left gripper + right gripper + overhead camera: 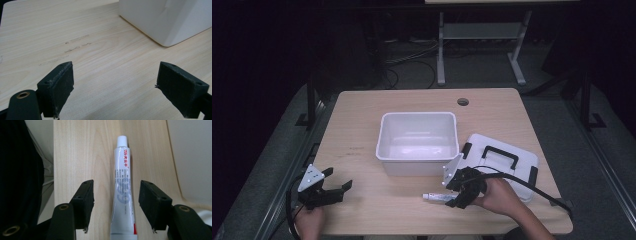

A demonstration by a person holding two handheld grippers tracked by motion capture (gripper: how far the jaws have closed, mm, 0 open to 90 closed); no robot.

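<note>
The tube [123,192] lies flat on the worktop [82,150], lower centre, between the right claw's [115,203] released jaws, untouched; its red print reads here. High view: left claw [338,186], released, lower left, near the bin [418,143].

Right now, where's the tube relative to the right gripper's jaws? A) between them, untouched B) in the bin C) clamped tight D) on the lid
A: in the right gripper view the tube lies flat on the table between the open right gripper, gaps on both sides.
</note>
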